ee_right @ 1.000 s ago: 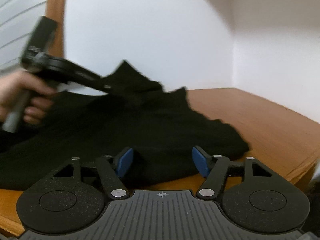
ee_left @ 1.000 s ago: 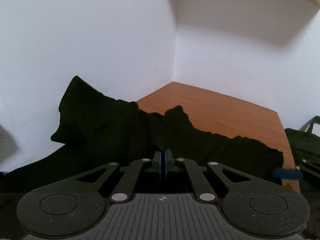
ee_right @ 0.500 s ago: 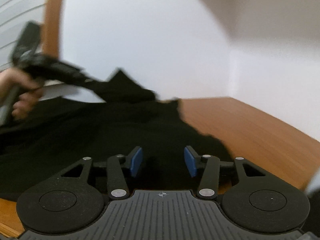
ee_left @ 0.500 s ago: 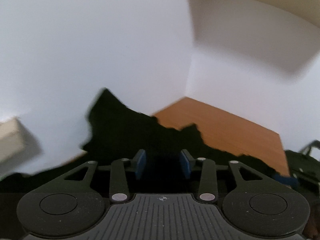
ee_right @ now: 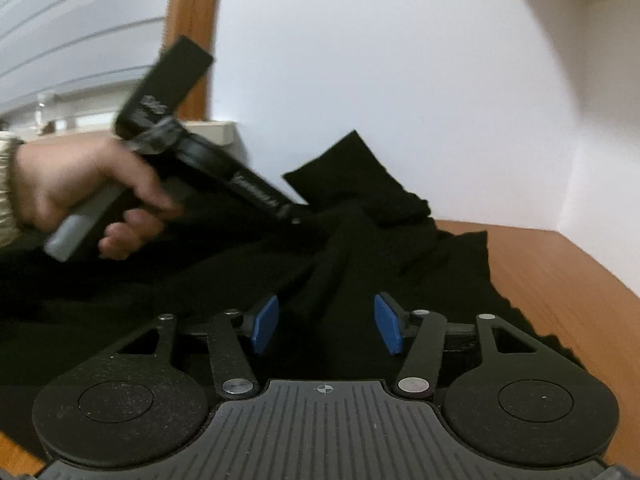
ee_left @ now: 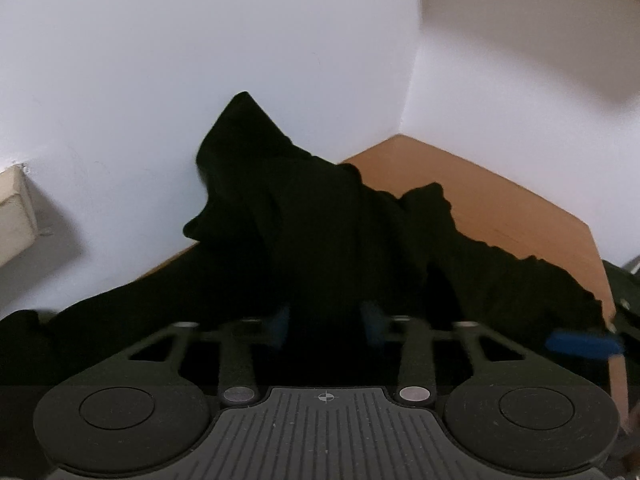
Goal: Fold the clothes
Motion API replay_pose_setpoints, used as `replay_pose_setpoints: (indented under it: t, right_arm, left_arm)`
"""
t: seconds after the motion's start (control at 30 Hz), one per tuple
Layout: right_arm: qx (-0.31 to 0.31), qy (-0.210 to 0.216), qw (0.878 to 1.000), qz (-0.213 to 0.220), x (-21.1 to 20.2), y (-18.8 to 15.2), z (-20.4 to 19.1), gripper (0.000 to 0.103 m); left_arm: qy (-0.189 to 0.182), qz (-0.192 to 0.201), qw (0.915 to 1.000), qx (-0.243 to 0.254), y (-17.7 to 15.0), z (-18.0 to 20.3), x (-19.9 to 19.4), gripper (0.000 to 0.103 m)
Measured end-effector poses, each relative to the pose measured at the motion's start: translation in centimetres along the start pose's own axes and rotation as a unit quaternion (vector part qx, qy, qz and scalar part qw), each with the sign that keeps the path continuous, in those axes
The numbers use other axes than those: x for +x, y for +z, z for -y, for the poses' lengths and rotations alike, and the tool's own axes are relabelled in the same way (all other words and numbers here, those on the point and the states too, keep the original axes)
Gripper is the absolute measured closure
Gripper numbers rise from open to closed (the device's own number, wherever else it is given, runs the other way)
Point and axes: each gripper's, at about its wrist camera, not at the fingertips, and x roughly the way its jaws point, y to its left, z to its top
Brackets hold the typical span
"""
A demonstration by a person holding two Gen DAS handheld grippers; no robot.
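Observation:
A black garment (ee_left: 320,240) lies crumpled on the wooden table (ee_left: 500,208), one corner standing up against the white wall. My left gripper (ee_left: 326,324) is low over it. Its blue pads (ee_left: 280,326) are blurred and stand apart as the jaws close, with dark cloth between them. In the right wrist view a hand (ee_right: 80,184) holds that left gripper (ee_right: 298,220), its tips down in the garment (ee_right: 400,248). My right gripper (ee_right: 326,324) is opening, and a ridge of the black cloth runs between its blue pads (ee_right: 266,324) without being pressed.
White walls meet in a corner behind the table (ee_right: 560,272). A beige ledge (ee_left: 16,200) juts out at the left. A wooden frame (ee_right: 192,40) and white slats stand behind the hand. A dark bag (ee_left: 624,284) sits past the table's right end.
The left jaws, shut a second ago, now stand apart over the cloth. The left gripper has shifted towards the raised corner. The right gripper has moved in over the garment and widened slightly.

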Motion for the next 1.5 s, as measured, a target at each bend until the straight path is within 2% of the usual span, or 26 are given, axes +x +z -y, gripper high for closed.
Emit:
replay_pose_setpoints:
  t: [0.07, 0.17, 0.3, 0.47, 0.53, 0.63, 0.67, 0.7, 0.73, 0.87, 0.97, 1.0, 1.07, 1.1, 1.17, 1.27, 1.5]
  right_arm:
    - [0.001, 0.004, 1.000, -0.006, 1.1, 0.6, 0.3, 0.049]
    - [0.015, 0.015, 0.999, -0.039, 3.2, 0.8, 1.0, 0.049]
    - [0.035, 0.030, 0.995, -0.085, 5.0, 0.8, 1.7, 0.048]
    - [0.038, 0.030, 0.995, -0.087, 5.3, 0.9, 1.6, 0.046]
    - [0.039, 0.026, 0.995, -0.086, 5.3, 0.8, 1.5, 0.045]
    - [0.032, 0.015, 0.996, -0.081, 4.9, 0.8, 1.2, 0.045]
    - [0.029, 0.010, 0.996, -0.079, 4.7, 0.8, 1.0, 0.045]
    - [0.026, 0.006, 0.997, -0.078, 4.6, 0.9, 0.9, 0.045]
    - [0.023, 0.001, 0.997, -0.076, 4.5, 0.9, 0.8, 0.045]
    - [0.017, -0.008, 0.997, -0.075, 4.4, 0.9, 0.6, 0.045]
    - [0.018, -0.008, 0.997, -0.076, 4.3, 1.0, 0.6, 0.045]
    - [0.020, -0.008, 0.997, -0.076, 4.3, 1.0, 0.6, 0.045]
    - [0.022, -0.007, 0.997, -0.076, 4.4, 1.0, 0.7, 0.045]
    - [0.024, -0.008, 0.997, -0.076, 4.4, 1.0, 0.7, 0.045]
    - [0.026, -0.008, 0.997, -0.076, 4.5, 1.1, 0.8, 0.045]
    - [0.031, -0.006, 0.997, -0.076, 4.6, 1.0, 1.0, 0.045]
    - [0.036, -0.009, 0.996, -0.079, 5.0, 1.1, 1.1, 0.045]
  left_arm:
    - [0.011, 0.030, 0.9994, -0.008, 0.0, -0.3, -1.3, 0.102]
    - [0.053, 0.089, 0.9941, -0.032, -0.1, -1.2, -4.6, 0.102]
    - [0.096, 0.057, 0.9933, -0.031, -0.9, -2.8, -5.3, 0.100]
    - [0.111, 0.058, 0.9915, -0.035, -1.0, -3.7, -5.7, 0.096]
    - [0.108, 0.065, 0.9915, -0.033, -0.3, -3.5, -5.6, 0.083]
    - [0.080, 0.068, 0.9944, -0.015, 1.6, -1.6, -4.5, 0.080]
    - [0.072, 0.066, 0.9951, -0.006, 2.1, -0.8, -4.0, 0.075]
    - [0.066, 0.064, 0.9958, 0.003, 2.6, 0.1, -3.3, 0.064]
    - [0.061, 0.060, 0.9963, 0.012, 3.0, 0.9, -2.5, 0.057]
    - [0.061, 0.026, 0.9965, 0.050, 4.3, 3.3, 1.5, 0.044]
    - [0.069, -0.007, 0.9954, 0.067, 4.4, 4.0, 4.1, 0.042]
    - [0.074, -0.016, 0.9945, 0.072, 4.3, 4.1, 4.7, 0.044]
    - [0.083, -0.015, 0.9936, 0.076, 4.0, 4.0, 4.8, 0.069]
    - [0.087, -0.010, 0.9933, 0.076, 3.9, 3.8, 4.6, 0.100]
    - [0.093, 0.004, 0.9930, 0.072, 3.6, 3.4, 3.7, 0.102]
    - [0.092, 0.050, 0.9933, 0.048, 3.7, 2.2, -0.1, 0.102]
    - [0.089, 0.097, 0.9907, 0.037, 2.5, 0.5, -9.3, 0.103]
